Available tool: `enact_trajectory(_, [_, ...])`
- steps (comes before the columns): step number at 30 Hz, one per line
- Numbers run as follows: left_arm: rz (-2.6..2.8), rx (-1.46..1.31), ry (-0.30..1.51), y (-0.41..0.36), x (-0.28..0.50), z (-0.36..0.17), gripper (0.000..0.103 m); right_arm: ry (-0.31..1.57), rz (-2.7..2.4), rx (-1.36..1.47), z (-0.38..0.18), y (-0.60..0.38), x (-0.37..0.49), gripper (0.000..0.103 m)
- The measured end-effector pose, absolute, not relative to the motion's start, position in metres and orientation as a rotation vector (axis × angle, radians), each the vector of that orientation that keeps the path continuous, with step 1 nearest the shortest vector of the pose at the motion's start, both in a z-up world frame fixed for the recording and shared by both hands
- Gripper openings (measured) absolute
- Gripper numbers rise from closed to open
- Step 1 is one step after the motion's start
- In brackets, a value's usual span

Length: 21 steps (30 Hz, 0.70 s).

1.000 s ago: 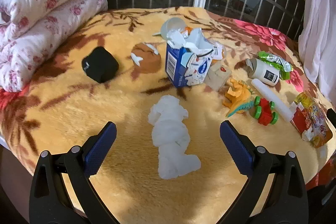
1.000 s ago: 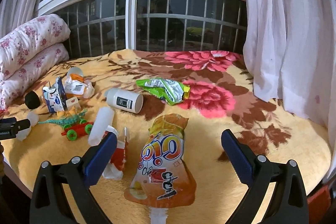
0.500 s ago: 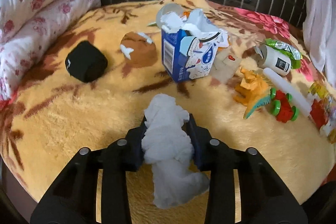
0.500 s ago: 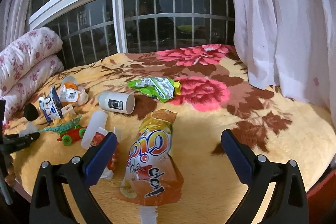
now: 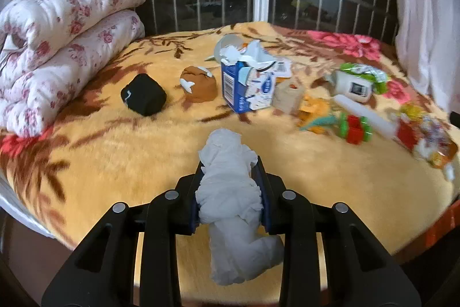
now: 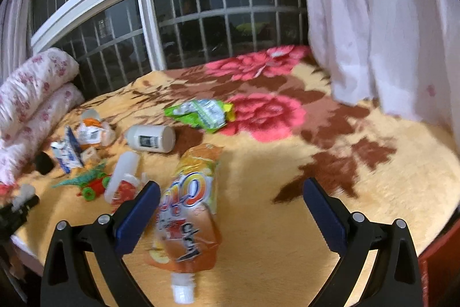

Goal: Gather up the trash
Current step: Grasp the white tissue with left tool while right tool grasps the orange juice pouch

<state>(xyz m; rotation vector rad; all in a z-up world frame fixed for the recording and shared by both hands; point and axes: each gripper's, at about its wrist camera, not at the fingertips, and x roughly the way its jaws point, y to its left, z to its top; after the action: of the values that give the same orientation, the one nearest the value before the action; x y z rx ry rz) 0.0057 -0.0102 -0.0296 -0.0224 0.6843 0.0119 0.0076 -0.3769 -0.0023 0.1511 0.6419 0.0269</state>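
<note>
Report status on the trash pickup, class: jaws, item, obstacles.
Left gripper jaws clamped on crumpled white tissue wad. Right gripper jaws open, over orange juice pouch. Nothing in the way.

Warm indoor light (motion-blurred, fisheye-warped)

A bed (image 5: 120, 160) under a yellow floral blanket carries a folded quilt (image 5: 57, 42) at left, a torn milk carton (image 5: 247, 85) mid-bed, a toy dinosaur (image 5: 319, 120) and an orange drink pouch (image 6: 187, 209) at right.
</note>
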Motion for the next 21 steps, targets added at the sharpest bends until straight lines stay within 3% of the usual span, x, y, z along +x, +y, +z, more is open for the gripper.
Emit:
enact_trajectory(6, [-0.018, 0.013, 0.686, -0.028, -0.006, -0.036, 0.030, 0.891, 0.119, 0.138, -0.008, -0.359, 0.058, 0.095])
enact_trajectory(9, [-0.030, 0.021, 0.682, -0.031, -0.007, -0.037, 0.030, 0.987, 0.096, 0.102, -0.021, -0.350, 0.077, 0.078])
enact_trajectory(12, [-0.039, 0.023, 0.674, -0.032, -0.010, -0.036, 0.030, 1.058, 0.104, 0.118, -0.034, -0.348, 0.089, 0.075])
enact_trajectory(16, [-0.047, 0.021, 0.679, -0.032, -0.009, -0.038, 0.030, 1.125, 0.105, 0.067, -0.047, -0.336, 0.102, 0.059])
enact_trajectory(21, [-0.056, 0.009, 0.683, -0.032, -0.011, -0.039, 0.030, 1.078, 0.092, 0.002, -0.040, -0.326, 0.096, 0.048])
